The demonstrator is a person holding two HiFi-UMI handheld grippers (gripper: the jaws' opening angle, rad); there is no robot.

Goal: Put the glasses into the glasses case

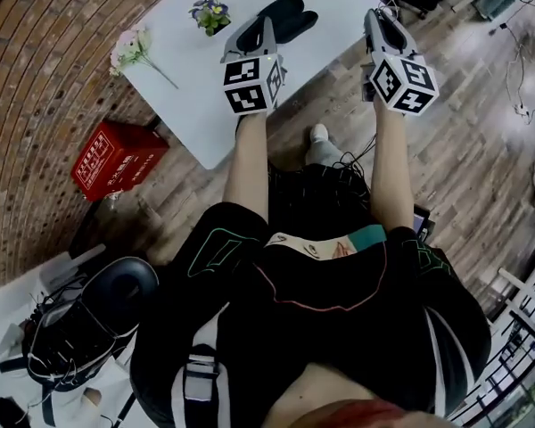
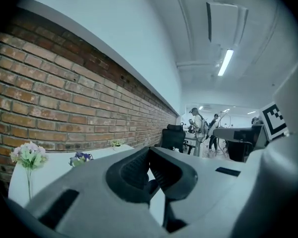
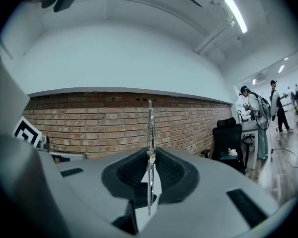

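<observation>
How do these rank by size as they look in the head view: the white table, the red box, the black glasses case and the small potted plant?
1. white table
2. red box
3. glasses case, partly hidden, so it may be larger than it looks
4. potted plant

Head view looks steeply down past the person's forearms onto the near corner of a white table (image 1: 187,105). Cameras riding the left gripper (image 1: 263,25) and right gripper (image 1: 381,18) sit close behind their jaws, face level, and share a brick wall (image 2: 64,108).
</observation>
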